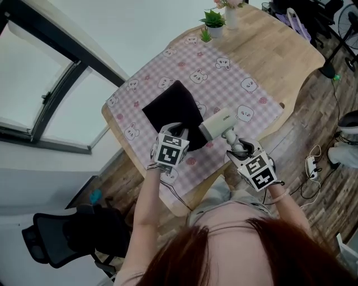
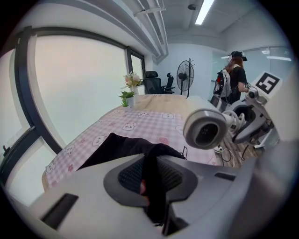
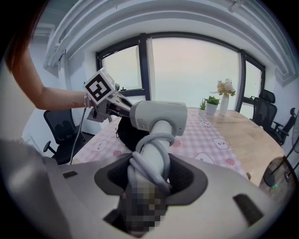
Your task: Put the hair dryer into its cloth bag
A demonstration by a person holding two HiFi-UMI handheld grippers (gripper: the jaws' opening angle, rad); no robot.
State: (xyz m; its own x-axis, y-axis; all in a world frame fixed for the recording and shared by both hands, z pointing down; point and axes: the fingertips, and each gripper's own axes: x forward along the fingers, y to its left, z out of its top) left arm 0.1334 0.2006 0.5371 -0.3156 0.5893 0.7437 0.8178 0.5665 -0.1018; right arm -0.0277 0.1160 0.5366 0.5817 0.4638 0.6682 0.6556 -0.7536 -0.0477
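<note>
A black cloth bag [image 1: 174, 110] lies on the pink checked tablecloth [image 1: 235, 92]. My left gripper [image 1: 178, 134] is shut on the bag's near edge [image 2: 150, 161], lifting it a little off the cloth. The white hair dryer [image 1: 217, 123] hangs just right of the bag's mouth, its nozzle [image 2: 205, 130] facing the bag. My right gripper [image 1: 239, 149] is shut on the dryer's handle [image 3: 153, 158], which has its grey cord wound round it. In the right gripper view the dryer's head [image 3: 160, 116] sits in front of the dark bag [image 3: 131, 133].
A small potted plant [image 1: 213, 22] and a vase of flowers [image 1: 230, 12] stand at the far end of the wooden table [image 1: 282, 53]. A black office chair [image 1: 67, 237] is at lower left on the floor. A power strip [image 1: 311, 166] lies on the floor at right.
</note>
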